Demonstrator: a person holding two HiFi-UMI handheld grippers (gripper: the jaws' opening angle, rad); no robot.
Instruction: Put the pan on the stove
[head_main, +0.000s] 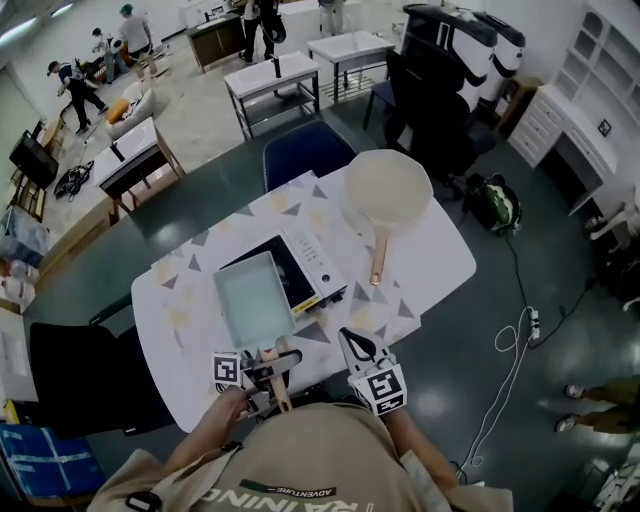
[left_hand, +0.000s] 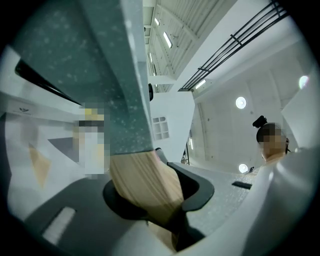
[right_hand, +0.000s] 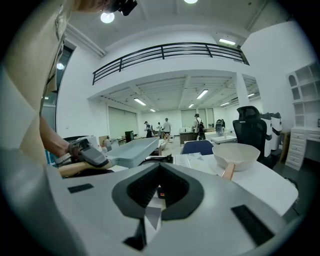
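Wooden handle (left_hand: 147, 187) of the pale green rectangular pan (head_main: 252, 297) is being clamped between the jaws of the left gripper (head_main: 265, 362); the left gripper view is showing both dark jaws pressing against the handle's sides. The person is holding this pan over the left part of the stove (head_main: 320, 265), with the pan body covering much of the black cooking surface and the white control strip showing to its right. The right gripper view is showing the pan with its far end tipped upward. Whether its base is touching the stove cannot be settled from these views.

The right gripper (head_main: 357, 345) is hovering at the near edge of the table (head_main: 440, 262), just right of the pan handle. Its jaws are lying closed together with nothing between them, as its own view is showing.

A cream round pan (head_main: 388, 190) with a wooden handle is sitting on the patterned tablecloth beyond the stove, well apart from both grippers. A blue chair (head_main: 305, 150) is standing at the far side of the table.
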